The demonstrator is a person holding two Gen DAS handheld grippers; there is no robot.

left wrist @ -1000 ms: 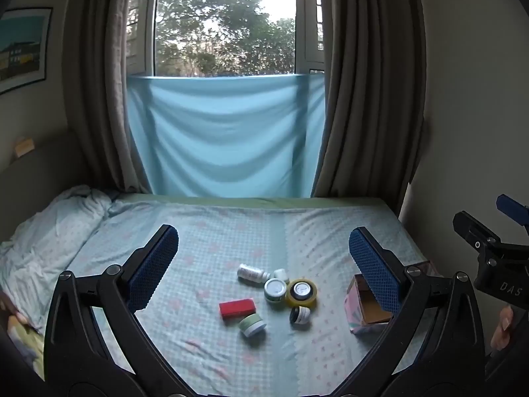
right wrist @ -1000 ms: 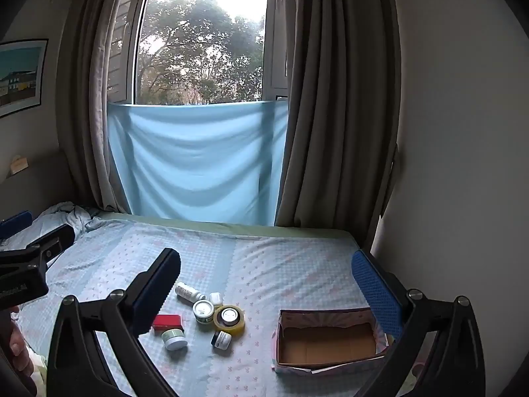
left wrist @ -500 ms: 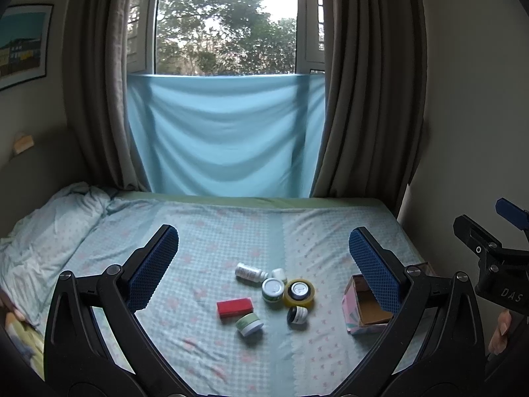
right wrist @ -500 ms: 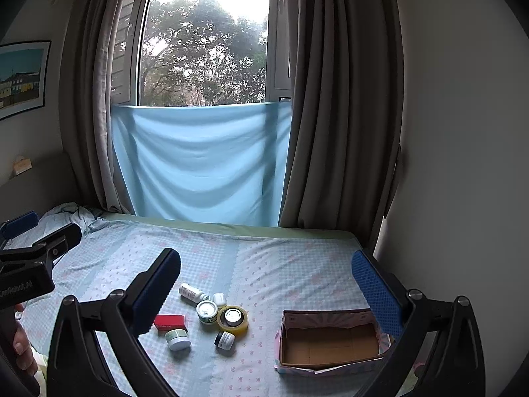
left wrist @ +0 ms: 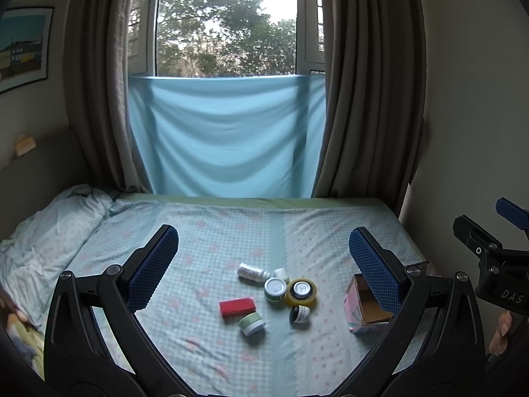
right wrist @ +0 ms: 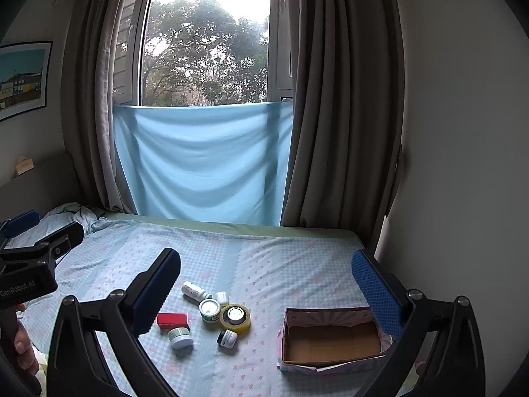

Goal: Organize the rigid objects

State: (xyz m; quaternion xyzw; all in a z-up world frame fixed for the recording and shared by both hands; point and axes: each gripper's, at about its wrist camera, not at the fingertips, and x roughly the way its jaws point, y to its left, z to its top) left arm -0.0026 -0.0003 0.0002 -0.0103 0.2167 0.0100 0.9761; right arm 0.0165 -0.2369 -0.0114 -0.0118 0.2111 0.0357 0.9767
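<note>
Both tools raised above the bed [right wrist: 281,264], nothing grasped. Left gripper [left wrist: 263,264] spread wide, empty; right gripper [right wrist: 266,284] likewise wide and empty, blue pads far apart.

Nearest, toward the bed's near edge: the open cardboard box [right wrist: 330,340], bare inside, close to the right edge. Left of it, well apart from the box, a loose cluster mid-bed.

Counted near to far within the cluster:
- one pale green jar [right wrist: 180,337], tipped, nearest
- one small dark jar [right wrist: 227,337], tilted, just beside the yellow tape roll
- one red box [right wrist: 172,320], flat, just behind the green jar
- one yellow tape roll [right wrist: 235,318], flat, with what looks like a small lidded pot inside its ring
- one white-lidded green jar [right wrist: 209,309], touching the roll
- one small white cap-like piece [right wrist: 222,297], behind those
- one white bottle [right wrist: 194,291], on its side, farthest

Seven loose items, one box.

Step in hand, by judgement: approach and first pick, nothing yet sorted. Best done by lowering the right gripper onto the piece closest to the box, probably the small dark jar, pads squared across its round wall, closing gently to avoid rolling. Worth avoiding a nudge to the roll beside it. Soft bedding underneath: likely to give, so a slightly deeper reach before closing.
</note>
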